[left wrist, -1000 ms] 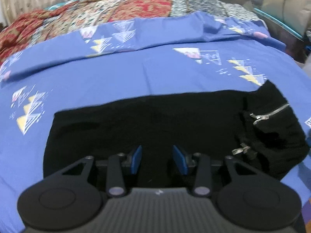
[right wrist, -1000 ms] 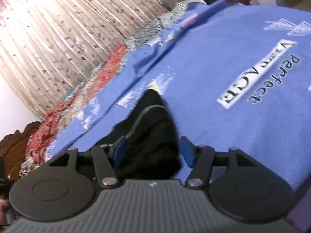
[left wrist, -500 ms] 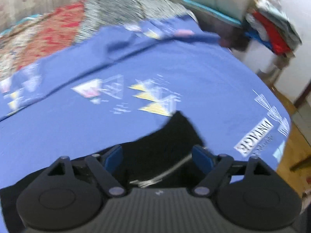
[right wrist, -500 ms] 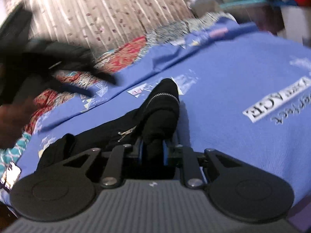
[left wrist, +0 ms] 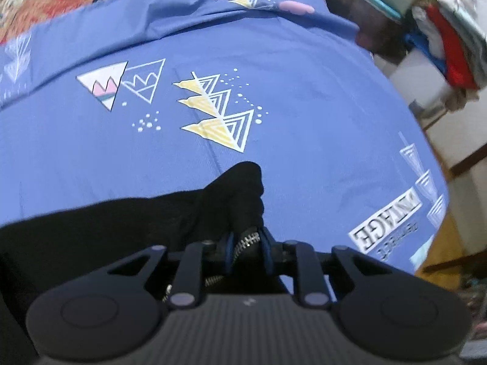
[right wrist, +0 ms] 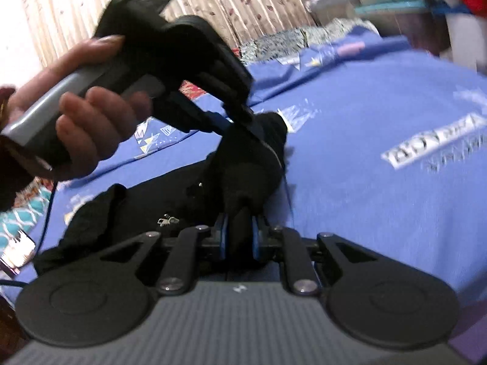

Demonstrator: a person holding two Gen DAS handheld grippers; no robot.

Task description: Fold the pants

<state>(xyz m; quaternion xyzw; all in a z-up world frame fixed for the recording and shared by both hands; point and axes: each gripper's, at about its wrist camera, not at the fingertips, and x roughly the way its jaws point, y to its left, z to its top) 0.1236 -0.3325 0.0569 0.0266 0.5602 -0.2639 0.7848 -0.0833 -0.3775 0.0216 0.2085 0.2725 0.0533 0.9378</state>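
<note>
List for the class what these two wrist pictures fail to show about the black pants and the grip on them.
- Pants legs and hems: left wrist view, cut off by the left edge and the gripper body.
- Fabric under the right gripper: right wrist view, its body covers it.
- Left gripper pad contact: right wrist view, motion-blurred; its jaws are closing on the zipper edge.
- Bedsheet lettering: blurred.

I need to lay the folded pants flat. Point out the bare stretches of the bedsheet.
Free: the blue bedsheet beyond the black pants, from the yellow triangle prints across to the lettering print near the bed's edge. Crowded: the pants corner, where the left tongs are closing on the zipper edge and the right tongs pinch the fabric.
</note>
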